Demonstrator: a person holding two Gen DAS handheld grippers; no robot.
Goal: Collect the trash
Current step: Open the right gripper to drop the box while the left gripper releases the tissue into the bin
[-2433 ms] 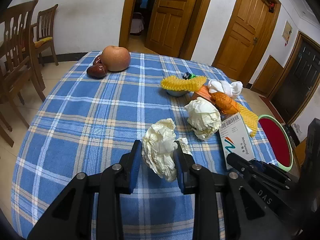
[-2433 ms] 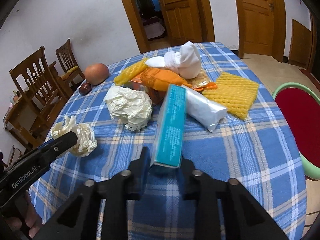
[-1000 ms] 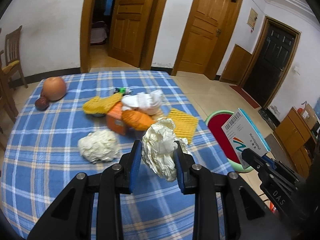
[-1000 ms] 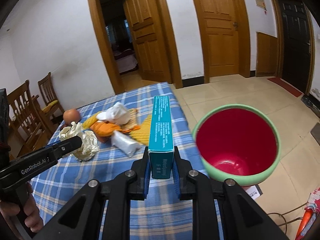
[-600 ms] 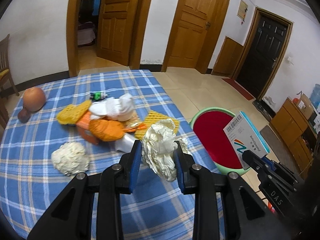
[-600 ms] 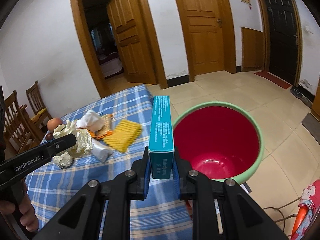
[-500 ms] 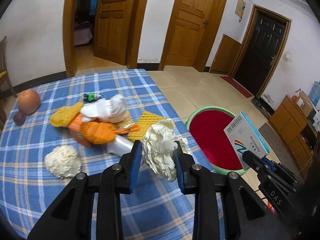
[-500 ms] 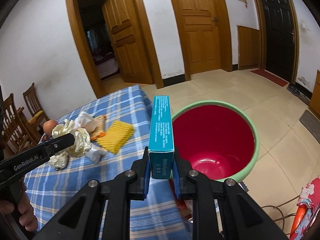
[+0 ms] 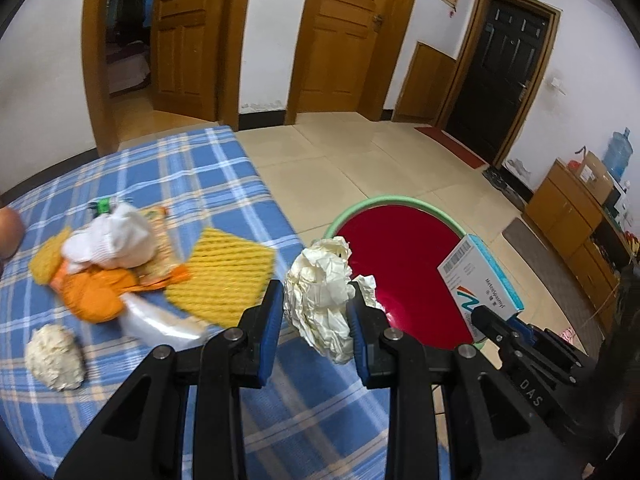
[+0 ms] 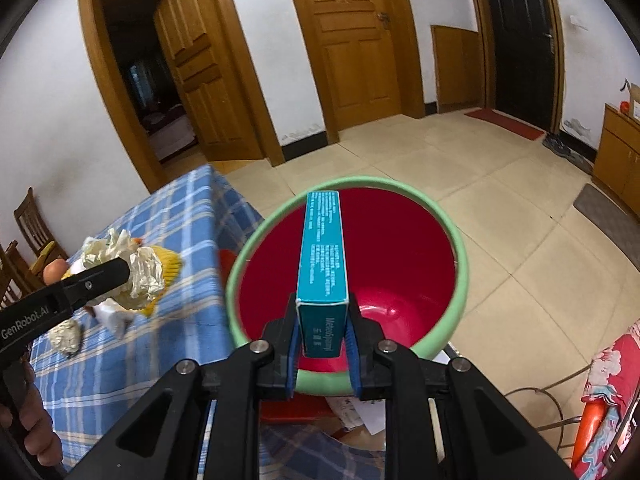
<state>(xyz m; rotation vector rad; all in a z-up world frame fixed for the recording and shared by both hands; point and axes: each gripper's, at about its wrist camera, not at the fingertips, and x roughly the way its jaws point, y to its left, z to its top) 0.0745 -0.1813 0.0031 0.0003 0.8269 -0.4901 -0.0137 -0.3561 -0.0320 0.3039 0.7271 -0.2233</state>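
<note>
Both grippers loaded, at the bin.
My right gripper [image 10: 322, 340] clamps teal box [image 10: 323, 256] above red bin [image 10: 460, 248]; left gripper [image 9: 318, 320] clamps crumpled paper [image 9: 320, 296] by table edge [image 9: 276, 216].

A blue plaid tablecloth [image 9: 192, 184], wooden doors [image 9: 344, 32], a black door [image 9: 508, 68] and a wooden cabinet [image 9: 568, 216] are seen.

wrist views above table, both facing bin [image 9: 404, 264]
</note>
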